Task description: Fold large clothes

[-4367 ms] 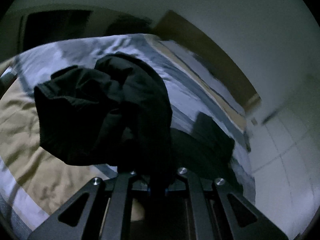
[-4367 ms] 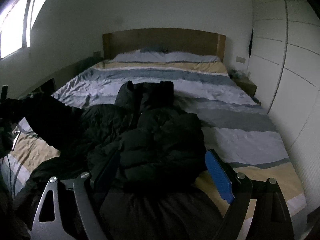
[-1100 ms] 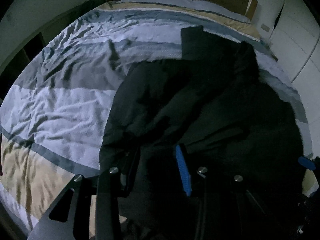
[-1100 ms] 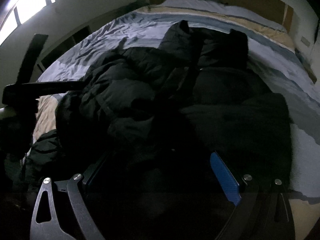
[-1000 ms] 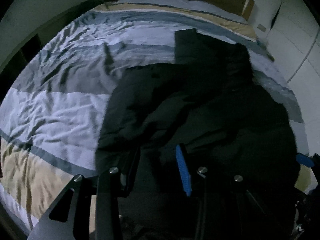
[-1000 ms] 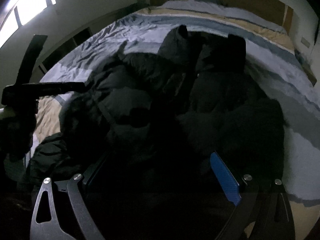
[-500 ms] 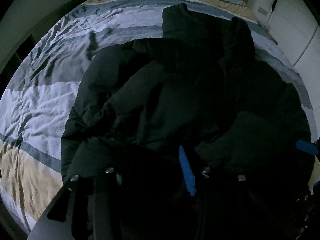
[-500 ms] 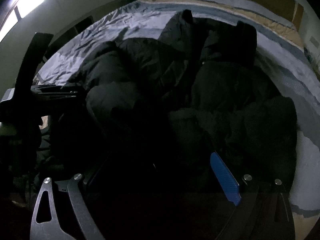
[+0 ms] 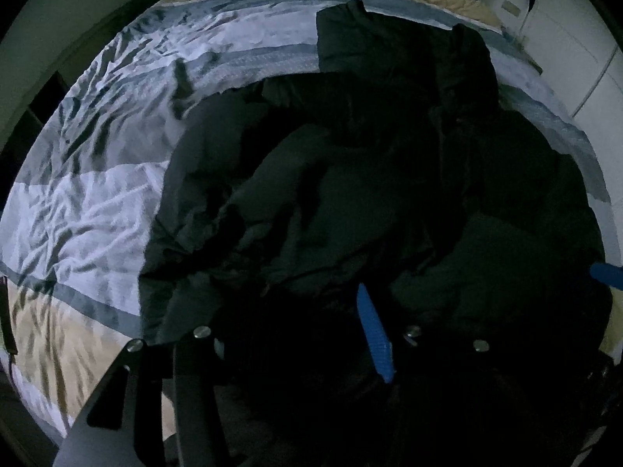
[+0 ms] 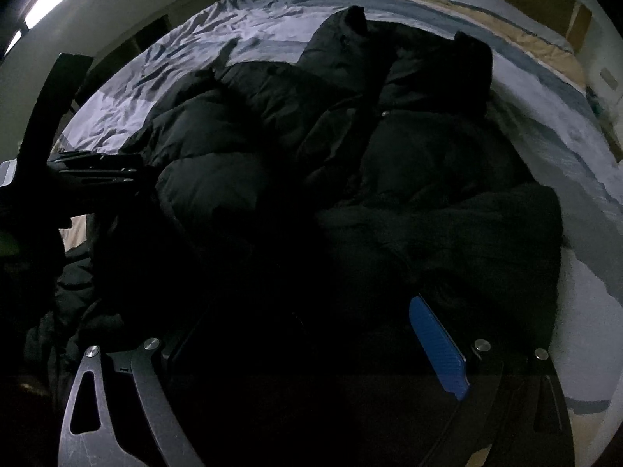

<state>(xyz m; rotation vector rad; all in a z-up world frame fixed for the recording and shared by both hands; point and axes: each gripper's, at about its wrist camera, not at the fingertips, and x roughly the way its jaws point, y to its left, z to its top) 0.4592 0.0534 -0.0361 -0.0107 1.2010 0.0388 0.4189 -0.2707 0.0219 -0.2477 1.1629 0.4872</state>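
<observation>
bedroom, dim light: my left gripper (image 9: 296,327) and right gripper (image 10: 311,334) hang spread wide and empty over the black puffer jacket (image 9: 370,179), bunched mid-bed (image 9: 97,202) on the striped duvet with its hood toward the headboard. best next, i judge: pinch both hem corners low, pull taut and flatten before folding. seconds ago my left gripper held a sleeve aloft; both now sit closer in.

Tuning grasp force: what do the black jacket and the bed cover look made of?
Black jacket: looks like matte synthetic shell over puffy fill, judging by its quilted bulges. Bed cover: likely woven cotton, matte, with fine sharp creases and printed stripes. Dim light; neither is certain.
</observation>
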